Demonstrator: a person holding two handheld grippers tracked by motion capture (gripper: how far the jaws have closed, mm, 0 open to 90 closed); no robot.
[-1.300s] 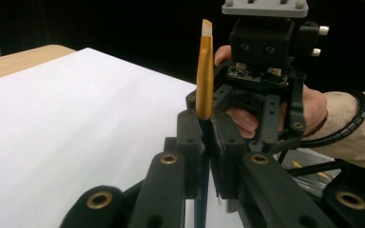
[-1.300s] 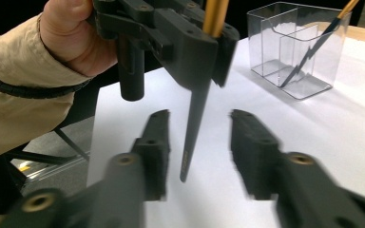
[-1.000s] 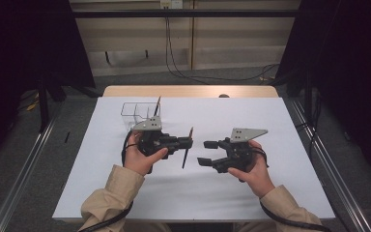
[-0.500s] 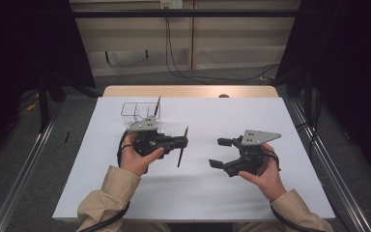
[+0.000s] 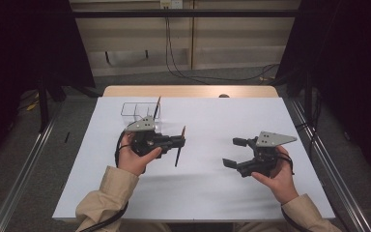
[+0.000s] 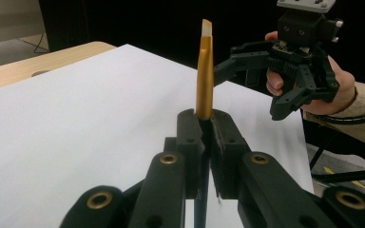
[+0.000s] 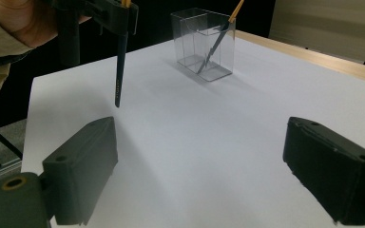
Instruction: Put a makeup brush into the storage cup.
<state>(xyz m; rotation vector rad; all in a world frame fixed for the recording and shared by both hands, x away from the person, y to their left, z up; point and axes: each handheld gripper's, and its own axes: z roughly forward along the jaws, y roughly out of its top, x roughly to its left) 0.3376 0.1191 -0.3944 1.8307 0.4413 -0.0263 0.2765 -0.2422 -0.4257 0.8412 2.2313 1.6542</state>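
My left gripper (image 5: 181, 141) is shut on a thin brush (image 5: 178, 153) with a dark handle and a gold ferrule. It holds the brush roughly upright over the white sheet, left of centre. In the left gripper view the gold end (image 6: 204, 80) rises from between the closed jaws (image 6: 205, 137). The dark handle (image 7: 119, 71) hangs down with its tip just above the sheet. My right gripper (image 5: 229, 152) hovers at the right, pointing left. Its jaws (image 7: 202, 130) have just been opening and stand wide with nothing between them.
A clear plastic box (image 5: 137, 111) stands at the back left of the white sheet (image 5: 212, 193), with a second brush (image 5: 157, 105) leaning in it. The bare wooden table edge (image 5: 188, 91) runs behind. Dark curtains and metal rails flank the table.
My right gripper has moved to the right, away from the brush, and its jaws have spread wider. The left gripper has kept its place with the brush in it.
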